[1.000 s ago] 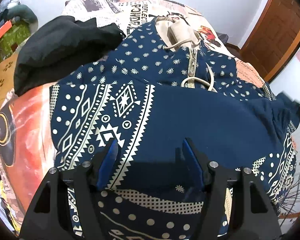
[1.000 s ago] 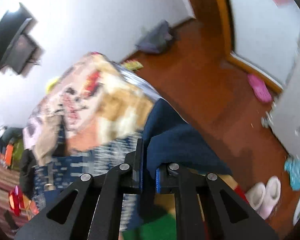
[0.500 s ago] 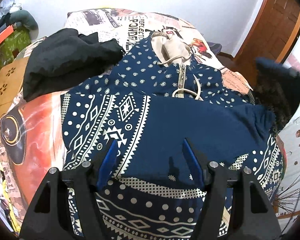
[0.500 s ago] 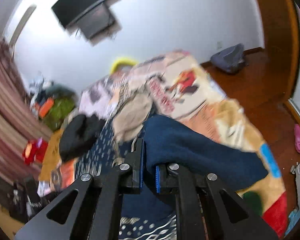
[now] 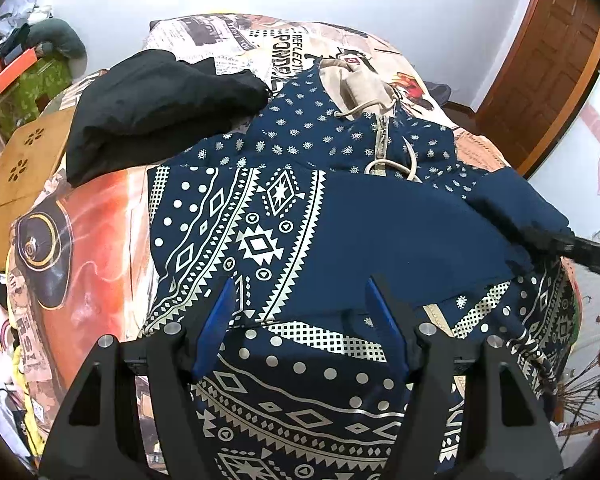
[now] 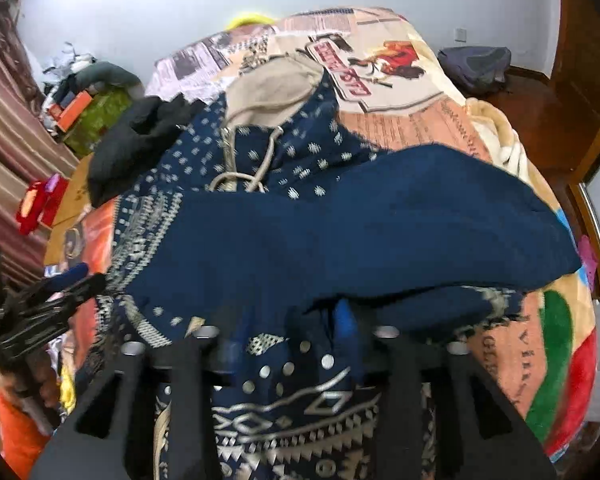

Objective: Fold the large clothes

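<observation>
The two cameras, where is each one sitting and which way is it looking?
Left wrist: sits on the left gripper, looking down at the navy hoodie on the bed; its own open fingers show.
Right wrist: sits on the right gripper, jaws opening over the hoodie's sleeve.
Both share the hoodie, black garment, and each other's gripper.

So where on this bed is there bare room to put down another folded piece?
Free: the orange-printed bedspread left of the navy hoodie, below the black garment; also the printed stretch right of the beige hood, toward the far edge. Crowded: the middle, under the hoodie, and the far left corner under the black garment.
</observation>
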`<action>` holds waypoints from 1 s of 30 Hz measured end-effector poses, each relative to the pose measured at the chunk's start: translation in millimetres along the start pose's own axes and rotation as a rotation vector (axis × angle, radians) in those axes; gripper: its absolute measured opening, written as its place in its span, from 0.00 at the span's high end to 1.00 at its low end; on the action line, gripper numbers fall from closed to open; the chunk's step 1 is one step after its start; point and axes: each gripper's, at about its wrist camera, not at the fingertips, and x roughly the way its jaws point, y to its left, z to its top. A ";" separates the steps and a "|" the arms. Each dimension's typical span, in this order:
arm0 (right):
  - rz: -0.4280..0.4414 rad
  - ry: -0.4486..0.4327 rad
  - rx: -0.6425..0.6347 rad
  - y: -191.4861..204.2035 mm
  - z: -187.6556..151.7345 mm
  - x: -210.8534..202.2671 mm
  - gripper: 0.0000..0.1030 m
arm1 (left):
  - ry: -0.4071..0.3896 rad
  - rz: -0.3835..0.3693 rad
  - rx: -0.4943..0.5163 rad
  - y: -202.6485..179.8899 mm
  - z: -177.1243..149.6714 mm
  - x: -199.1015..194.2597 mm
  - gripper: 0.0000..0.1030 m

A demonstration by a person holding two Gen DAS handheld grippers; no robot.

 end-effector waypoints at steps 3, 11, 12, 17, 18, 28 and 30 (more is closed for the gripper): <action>0.003 -0.057 -0.009 -0.9 3.0 -20.1 0.55 | -0.003 -0.006 -0.010 -2.7 1.3 1.1 0.36; -0.077 -0.206 0.155 -64.0 11.5 -57.9 0.47 | -0.014 -0.002 0.023 -21.5 8.6 2.9 0.36; -0.095 -0.209 0.182 -74.2 11.9 -58.2 0.47 | -0.014 0.000 0.029 -23.8 8.8 3.7 0.36; -0.127 -0.168 0.353 -133.7 2.6 -40.9 0.47 | -0.001 -0.004 0.051 -33.9 9.1 10.3 0.36; -0.119 -0.154 0.387 -142.3 0.2 -36.5 0.47 | 0.002 -0.005 0.052 -34.4 9.0 11.6 0.36; 0.022 -0.100 0.677 -203.0 -17.4 10.2 0.49 | 0.038 0.017 0.086 -46.2 6.5 31.0 0.36; 0.005 -0.120 0.680 -203.5 -14.2 10.6 0.69 | 0.041 0.020 0.091 -47.5 5.9 32.8 0.36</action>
